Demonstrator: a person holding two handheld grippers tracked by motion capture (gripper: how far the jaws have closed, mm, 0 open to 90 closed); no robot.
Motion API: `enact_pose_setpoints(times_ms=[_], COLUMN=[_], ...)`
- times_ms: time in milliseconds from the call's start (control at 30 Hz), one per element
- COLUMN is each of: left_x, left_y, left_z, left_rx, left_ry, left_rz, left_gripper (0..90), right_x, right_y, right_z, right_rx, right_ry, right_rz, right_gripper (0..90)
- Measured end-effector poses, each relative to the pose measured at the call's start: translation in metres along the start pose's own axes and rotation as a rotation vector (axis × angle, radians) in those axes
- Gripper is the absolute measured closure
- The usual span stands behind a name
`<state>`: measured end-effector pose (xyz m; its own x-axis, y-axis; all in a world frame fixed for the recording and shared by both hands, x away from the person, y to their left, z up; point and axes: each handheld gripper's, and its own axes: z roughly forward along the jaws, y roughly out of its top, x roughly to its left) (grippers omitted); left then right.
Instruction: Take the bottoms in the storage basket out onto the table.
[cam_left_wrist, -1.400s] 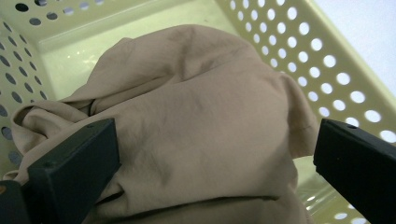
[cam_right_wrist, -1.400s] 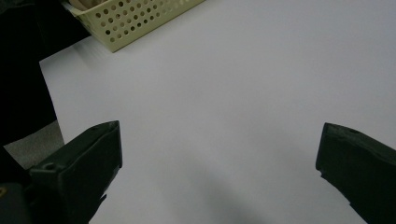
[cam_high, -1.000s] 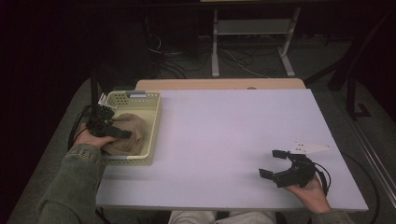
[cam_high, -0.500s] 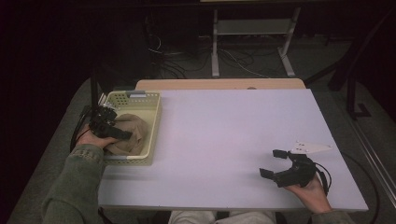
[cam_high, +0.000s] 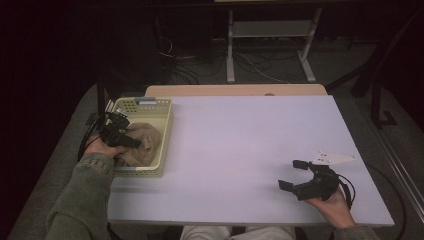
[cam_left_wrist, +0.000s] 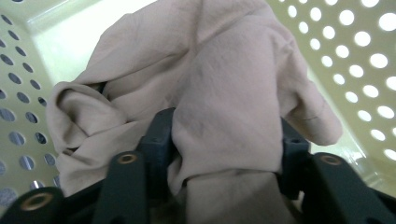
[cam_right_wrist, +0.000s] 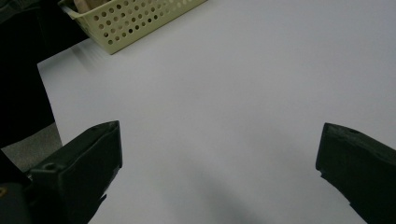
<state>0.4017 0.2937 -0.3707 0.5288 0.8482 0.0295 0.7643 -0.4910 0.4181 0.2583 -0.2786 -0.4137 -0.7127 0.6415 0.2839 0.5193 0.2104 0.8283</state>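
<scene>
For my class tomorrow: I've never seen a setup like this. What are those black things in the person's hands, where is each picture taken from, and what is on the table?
A person sits at a white table and holds a black two-jaw grasping tool in each hand. The high view looks down from above. The other two pictures come from small cameras that ride on the tools and look along their jaws.

The left tool reaches into a pale yellow perforated basket at the table's left edge. In the left gripper view a fold of beige cloth lies between its jaws, which have closed on it.

The right tool rests low near the table's front right, jaws wide apart and holding nothing. Its camera also shows the basket's corner farther off.
</scene>
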Motion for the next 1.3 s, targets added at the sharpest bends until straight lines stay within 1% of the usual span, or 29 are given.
enact_pose_setpoints(times_ms=[67, 100, 200, 300, 333, 433, 500, 600, 667, 700, 767, 800, 933, 1033, 1067, 1100, 1167, 1233, 1267, 1300], left_x=[-0.001, 0.000, -0.001, 0.000, 0.001, 0.004, 0.007, 0.011, 0.012, 0.012, 0.014, 0.014, 0.015, 0.015, 0.016, 0.016, 0.017, 0.016, 0.017, 0.017], left_y=[0.001, 0.002, 0.003, 0.003, 0.003, 0.000, -0.001, -0.004, -0.005, -0.007, -0.008, -0.009, -0.008, -0.007, -0.007, -0.007, -0.007, -0.006, -0.005, -0.005], left_z=[0.000, 0.000, 0.000, -0.001, -0.001, -0.005, -0.008, -0.014, -0.018, -0.020, -0.026, -0.029, -0.040, -0.048, -0.050, -0.052, -0.056, -0.060, -0.062, -0.063], left_rx=[0.004, 0.006, 0.008, 0.010, 0.003, -0.017, -0.030, -0.055, -0.068, -0.093, -0.125, -0.137, -0.153, -0.169, -0.173, -0.176, -0.186, -0.191, -0.194, -0.199], left_ry=[-0.010, -0.018, -0.039, -0.051, -0.055, -0.067, -0.080, -0.105, -0.118, -0.122, -0.146, -0.149, -0.150, -0.160, -0.163, -0.162, -0.167, -0.172, -0.171, -0.173], left_rz=[-0.003, 0.006, -0.003, -0.016, -0.017, -0.025, -0.039, -0.072, -0.078, -0.089, -0.094, -0.095, -0.093, -0.091, -0.077, -0.084, -0.071, -0.084, -0.070, -0.069], left_gripper=[57.7, 61.0, 68.7, 72.5, 73.1, 74.1, 74.5, 74.8, 74.9, 74.9, 75.1, 75.1, 75.2, 75.2, 75.2, 75.2, 75.2, 75.2, 75.2, 75.2], right_x=[0.000, 0.000, 0.000, 0.000, 0.000, 0.000, -0.001, -0.001, -0.001, 0.000, 0.000, -0.001, 0.000, 0.000, 0.000, 0.000, 0.000, 0.000, 0.000, 0.000], right_y=[0.000, 0.000, 0.000, 0.000, 0.000, 0.000, 0.000, 0.000, 0.000, 0.000, 0.000, 0.000, 0.000, 0.000, 0.000, 0.000, 0.000, 0.000, 0.000, 0.000], right_z=[0.000, 0.000, 0.000, 0.000, 0.000, -0.001, -0.001, -0.001, -0.001, -0.001, -0.001, -0.001, -0.001, -0.001, -0.001, -0.001, -0.001, -0.001, -0.001, -0.001], right_rx=[0.001, -0.001, -0.001, -0.001, -0.002, -0.005, -0.008, -0.006, -0.008, -0.007, -0.008, -0.009, -0.006, -0.006, -0.006, -0.009, -0.009, -0.008, -0.008, -0.009], right_ry=[-0.001, 0.000, 0.001, 0.000, 0.000, -0.002, -0.004, -0.005, -0.005, -0.005, -0.006, -0.006, -0.005, -0.006, -0.006, -0.005, -0.004, -0.003, -0.003, -0.003], right_rz=[-0.001, 0.000, -0.002, -0.003, 0.000, 0.003, 0.005, 0.005, 0.006, 0.005, 0.004, 0.005, 0.005, 0.001, 0.002, 0.004, 0.004, 0.002, 0.003, 0.003], right_gripper=[0.2, 0.2, 0.2, 0.2, 0.2, 0.2, 0.2, 0.2, 0.2, 0.2, 0.2, 0.2, 0.2, 0.2, 0.2, 0.2, 0.2, 0.2, 0.2, 0.2])
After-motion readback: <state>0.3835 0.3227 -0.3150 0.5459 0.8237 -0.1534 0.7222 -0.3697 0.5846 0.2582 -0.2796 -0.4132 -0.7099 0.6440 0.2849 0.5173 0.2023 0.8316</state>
